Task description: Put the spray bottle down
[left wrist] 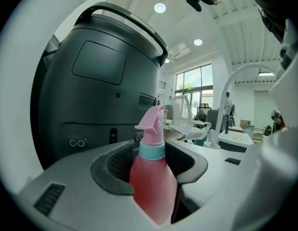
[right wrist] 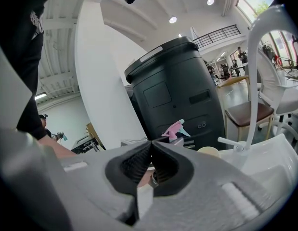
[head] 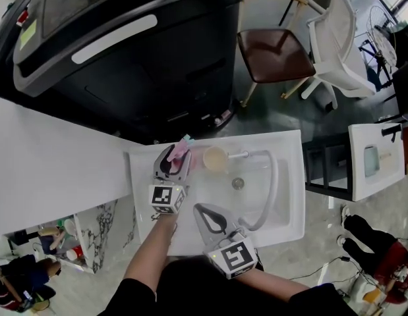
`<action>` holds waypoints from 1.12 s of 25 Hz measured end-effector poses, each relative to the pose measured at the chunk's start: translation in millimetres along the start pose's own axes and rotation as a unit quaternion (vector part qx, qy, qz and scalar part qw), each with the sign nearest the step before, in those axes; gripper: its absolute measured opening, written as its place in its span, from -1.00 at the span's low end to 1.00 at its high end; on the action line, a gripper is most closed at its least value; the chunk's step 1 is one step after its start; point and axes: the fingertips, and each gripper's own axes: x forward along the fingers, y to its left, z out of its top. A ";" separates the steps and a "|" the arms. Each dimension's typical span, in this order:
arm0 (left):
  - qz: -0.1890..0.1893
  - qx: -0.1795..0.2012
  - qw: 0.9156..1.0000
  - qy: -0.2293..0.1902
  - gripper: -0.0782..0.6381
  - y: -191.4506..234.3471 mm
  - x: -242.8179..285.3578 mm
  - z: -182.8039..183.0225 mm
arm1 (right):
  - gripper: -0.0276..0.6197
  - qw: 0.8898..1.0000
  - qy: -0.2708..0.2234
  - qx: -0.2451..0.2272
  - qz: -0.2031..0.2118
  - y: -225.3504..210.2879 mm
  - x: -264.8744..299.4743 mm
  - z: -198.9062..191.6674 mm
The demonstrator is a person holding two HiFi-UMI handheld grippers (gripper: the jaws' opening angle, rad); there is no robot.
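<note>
The pink spray bottle (left wrist: 151,177) is pinched btw the jaws of the left gripper (head: 172,164), standing upright by the back-left corner of the white sink (head: 289,176). So it's not put down yet: it has to go down onto sth, then the jaws must let go. The right gripper (right wrist: 149,163) is pressed together w/ nothing in it, and the bottle's bottom is hidden, so maybe it touches the rim, I can't tell.
</note>
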 end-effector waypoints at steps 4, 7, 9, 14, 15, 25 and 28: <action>-0.012 0.014 1.000 -0.001 -0.20 -5.7 -7.8 -6.6 | -0.92 1.000 0.012 0.009 0.002 1.1 -0.5 -5.4; -0.022 0.015 1.000 0.008 -0.17 -8.5 -10.9 -11.1 | -0.92 1.000 0.011 0.007 0.002 1.1 -0.5 -5.5; -0.023 0.011 1.000 0.005 -0.16 -8.4 -13.5 -10.7 | -0.92 1.000 0.006 0.006 0.002 1.7 -1.0 -4.3; -0.038 0.001 0.999 0.009 -0.01 -12.8 -14.0 -10.3 | -0.92 1.000 -0.004 0.010 -0.012 -6.1 -5.5 -7.3; -0.040 0.001 0.999 0.011 0.01 -14.0 -15.7 -10.5 | -0.92 1.000 -0.006 0.010 -0.013 -6.0 -7.0 -6.9; -0.028 -0.020 0.999 -0.021 0.09 -12.4 -62.2 4.5 | -0.92 0.999 -0.039 0.005 -0.023 1.8 -35.9 -2.4; -0.033 -0.005 0.999 -0.017 0.09 -22.3 -88.5 6.8 | -0.92 0.998 -0.049 -0.011 -0.024 11.8 -47.1 -3.7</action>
